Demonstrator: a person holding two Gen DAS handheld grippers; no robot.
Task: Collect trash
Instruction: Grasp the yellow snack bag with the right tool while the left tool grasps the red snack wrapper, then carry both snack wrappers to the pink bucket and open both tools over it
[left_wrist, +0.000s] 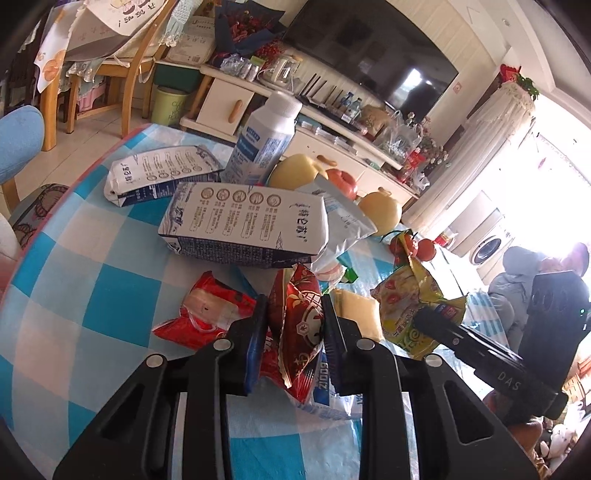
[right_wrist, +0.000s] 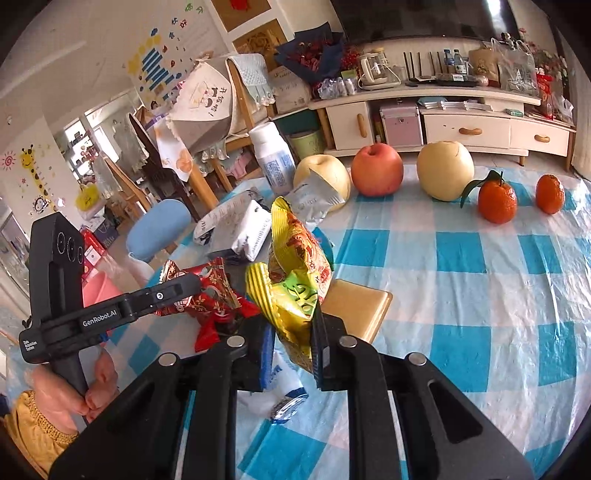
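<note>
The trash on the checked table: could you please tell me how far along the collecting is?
Nothing looks cleared away yet. In hand: the left hand-held gripper is shut on a red snack wrapper, and the right hand-held gripper is shut on a yellow snack wrapper. Left on the table: two milk cartons, another red wrapper and a silver pouch.

Bright daylight, both views sharp. Left wrist view: the big window (left_wrist: 554, 177) at right is blown out white, detail lost around it. Heavy fisheye bending and black vignette at all edges. Soft shadows on the blue-and-white checked plastic-covered counter (right_wrist: 480, 295), mild sheen.
</note>
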